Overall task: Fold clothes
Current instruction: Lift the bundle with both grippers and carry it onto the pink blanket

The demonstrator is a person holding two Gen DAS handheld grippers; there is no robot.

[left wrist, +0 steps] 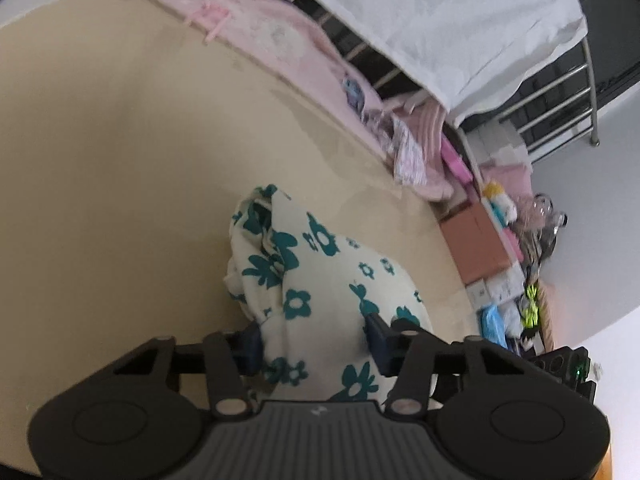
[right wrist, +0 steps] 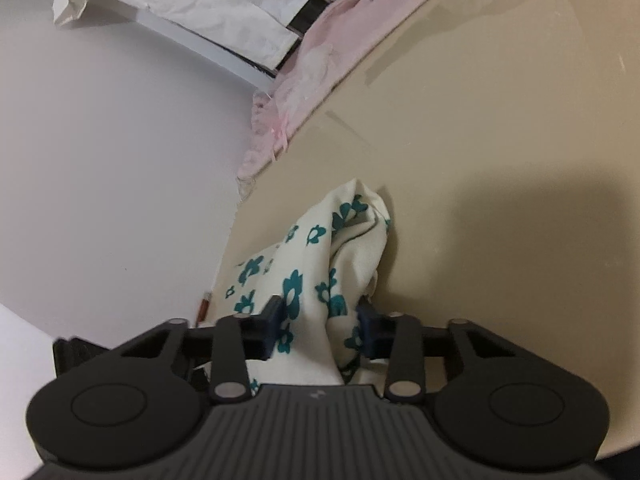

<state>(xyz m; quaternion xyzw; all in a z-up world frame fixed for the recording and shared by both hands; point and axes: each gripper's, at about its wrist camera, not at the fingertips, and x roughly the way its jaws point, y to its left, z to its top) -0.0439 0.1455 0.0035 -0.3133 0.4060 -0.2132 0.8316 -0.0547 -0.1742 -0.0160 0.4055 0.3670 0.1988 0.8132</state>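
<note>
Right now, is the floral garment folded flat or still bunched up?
Bunched up. The floral garment sits in a crumpled heap on the beige surface, with loose creases and no flat folded edges, between both grippers' fingers.

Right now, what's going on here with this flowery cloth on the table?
A person is working with two handheld grippers on a cream garment with teal flowers, bunched up on the beige table. The left gripper has cloth between its fingers, and so does the right gripper, each closed on a bunch of the fabric. The garment is still crumpled, not yet folded. Pink clothes lie along the table's far edge.
</note>
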